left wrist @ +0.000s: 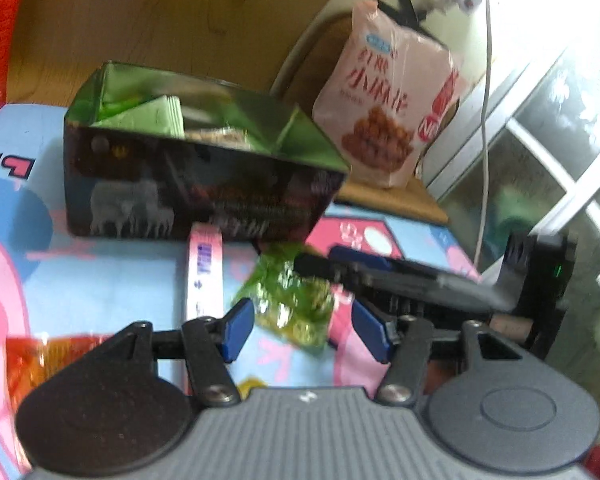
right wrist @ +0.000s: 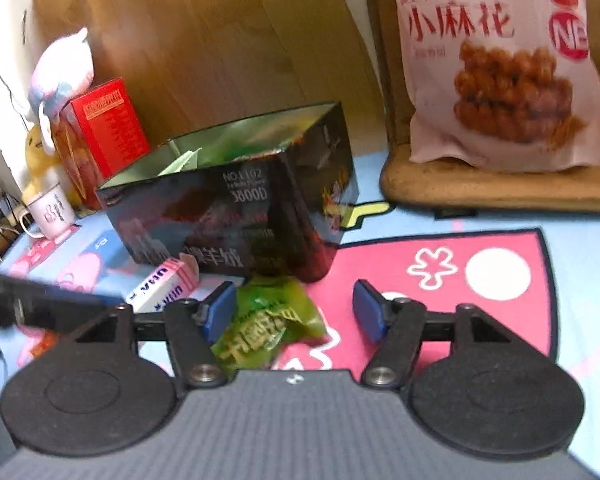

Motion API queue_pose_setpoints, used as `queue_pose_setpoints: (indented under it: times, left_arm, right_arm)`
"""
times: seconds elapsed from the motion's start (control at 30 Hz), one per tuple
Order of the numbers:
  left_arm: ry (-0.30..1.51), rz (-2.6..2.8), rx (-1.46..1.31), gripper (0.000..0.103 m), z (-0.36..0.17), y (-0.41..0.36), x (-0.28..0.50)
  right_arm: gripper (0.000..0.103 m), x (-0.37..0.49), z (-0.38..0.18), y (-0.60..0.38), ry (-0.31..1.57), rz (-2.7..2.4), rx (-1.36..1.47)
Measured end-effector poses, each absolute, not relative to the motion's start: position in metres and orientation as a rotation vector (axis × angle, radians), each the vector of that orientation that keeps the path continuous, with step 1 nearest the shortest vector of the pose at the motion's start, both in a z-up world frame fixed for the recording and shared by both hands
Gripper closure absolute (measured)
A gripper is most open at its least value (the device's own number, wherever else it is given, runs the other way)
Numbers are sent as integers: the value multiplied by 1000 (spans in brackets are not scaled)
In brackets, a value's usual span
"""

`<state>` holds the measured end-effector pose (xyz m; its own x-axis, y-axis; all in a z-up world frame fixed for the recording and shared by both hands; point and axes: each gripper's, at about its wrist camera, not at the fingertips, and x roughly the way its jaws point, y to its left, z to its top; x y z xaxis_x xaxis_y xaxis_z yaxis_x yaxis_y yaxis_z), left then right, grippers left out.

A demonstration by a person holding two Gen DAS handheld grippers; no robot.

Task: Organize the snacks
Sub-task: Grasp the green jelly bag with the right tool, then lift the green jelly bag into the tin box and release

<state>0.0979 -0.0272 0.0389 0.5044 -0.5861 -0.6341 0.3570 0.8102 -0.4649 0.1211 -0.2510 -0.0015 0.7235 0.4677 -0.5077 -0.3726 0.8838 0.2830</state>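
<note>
Glossy dark box (right wrist: 236, 208) with shiny lining, crinkly glossy green packet (right wrist: 268, 324), wood-grain panel (right wrist: 220, 48) behind.

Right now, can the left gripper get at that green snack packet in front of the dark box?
Probably yes. The left gripper is open with the green snack packet lying between its fingers, nothing over it. The right gripper, also open, crowds the same packet and could get in the way.

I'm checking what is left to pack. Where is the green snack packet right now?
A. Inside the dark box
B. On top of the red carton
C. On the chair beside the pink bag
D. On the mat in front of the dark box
D: the green snack packet lies on the mat, just in front of the dark box.
</note>
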Motion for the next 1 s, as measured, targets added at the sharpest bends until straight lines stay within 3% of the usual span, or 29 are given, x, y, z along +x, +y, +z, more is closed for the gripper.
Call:
queue_pose_setpoints:
  times: [0.2, 0.23, 0.3, 0.43, 0.53, 0.67, 0.77, 0.87, 1.0]
  left_arm:
    - [900, -572, -293, 48, 27, -17, 81]
    - [899, -575, -305, 48, 26, -14, 79]
    - [904, -588, -349, 47, 25, -10, 80]
    - [923, -619, -440, 46, 22, 0, 82]
    - [924, -626, -433, 46, 21, -3, 81]
    - [918, -622, -406, 46, 22, -7, 80]
    - [920, -627, -417, 46, 21, -5, 80]
    - [920, -628, -415, 46, 21, -6, 80]
    - [927, -641, -434, 45, 20, -2, 81]
  right_arm:
    - [82, 92, 1, -258, 607, 535, 218]
    - [94, 87, 1, -262, 611, 547, 253]
    - [98, 76, -2, -271, 634, 570, 338]
    - [97, 50, -12, -273, 662, 620, 409]
    - [91, 38, -13, -266, 657, 625, 405]
    - [67, 46, -15, -263, 680, 643, 445]
    - [66, 52, -15, -256, 682, 646, 454]
    - [78, 51, -15, -248, 678, 646, 411]
    - [81, 45, -14, -250, 661, 653, 412]
